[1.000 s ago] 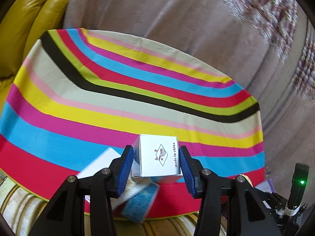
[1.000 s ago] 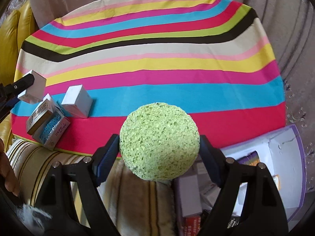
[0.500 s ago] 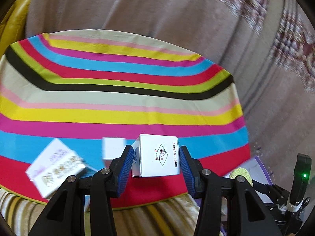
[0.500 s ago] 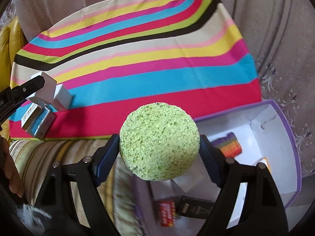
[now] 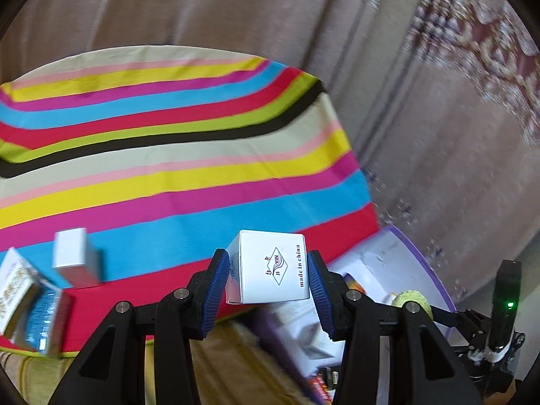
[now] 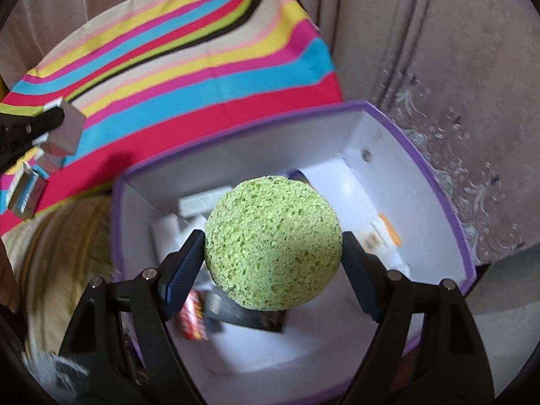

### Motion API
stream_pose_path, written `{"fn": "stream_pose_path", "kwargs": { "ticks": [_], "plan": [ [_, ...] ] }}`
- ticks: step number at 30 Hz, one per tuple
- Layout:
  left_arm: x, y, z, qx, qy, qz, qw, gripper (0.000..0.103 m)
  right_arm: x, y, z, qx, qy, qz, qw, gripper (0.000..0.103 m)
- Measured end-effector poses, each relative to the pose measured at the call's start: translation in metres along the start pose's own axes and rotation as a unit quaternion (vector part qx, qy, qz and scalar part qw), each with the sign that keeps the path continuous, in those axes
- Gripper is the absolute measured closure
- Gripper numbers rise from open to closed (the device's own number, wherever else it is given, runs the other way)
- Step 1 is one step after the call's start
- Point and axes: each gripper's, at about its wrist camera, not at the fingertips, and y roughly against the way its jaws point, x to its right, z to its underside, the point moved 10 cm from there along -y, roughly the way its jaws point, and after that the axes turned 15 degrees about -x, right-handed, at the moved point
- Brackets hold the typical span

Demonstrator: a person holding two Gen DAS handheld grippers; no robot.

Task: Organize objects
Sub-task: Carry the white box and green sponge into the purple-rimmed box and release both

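My left gripper [image 5: 268, 278] is shut on a small white box [image 5: 270, 266] printed "made in china", held above the near right edge of the striped table [image 5: 168, 155]. My right gripper [image 6: 273, 253] is shut on a round green sponge [image 6: 271, 246], held over the open purple-rimmed box [image 6: 418, 155], which has several small items inside. The purple box also shows in the left wrist view [image 5: 398, 253], with the sponge [image 5: 410, 298] over it. The left gripper and its white box show at the left of the right wrist view [image 6: 64, 125].
A small white box [image 5: 72, 256] and a stack of flat packets [image 5: 30, 300] lie at the table's near left edge. A beige curtain [image 5: 422, 118] hangs behind the table. A striped cushion [image 6: 57, 246] lies below the table's edge.
Both grippers have swung to the right with their loads. The right gripper with the sponge now hangs over the purple box. The left gripper has moved toward the table's right edge.
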Motion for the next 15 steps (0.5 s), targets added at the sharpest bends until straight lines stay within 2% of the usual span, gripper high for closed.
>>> {"fn": "stream_pose_path", "kwargs": {
  "ticks": [7, 15],
  "plan": [
    [0.052, -0.022, 0.007, -0.032, -0.056, 0.027, 0.9976, 0.054, 0.037, -0.020, 0.028, -0.041, -0.026, 0.018, 0.999, 0.021],
    [0.098, -0.043, 0.017, -0.068, -0.106, 0.070, 0.9896, 0.054, 0.050, -0.027, 0.039, -0.060, -0.030, 0.018, 0.998, 0.021]
  ]
}}
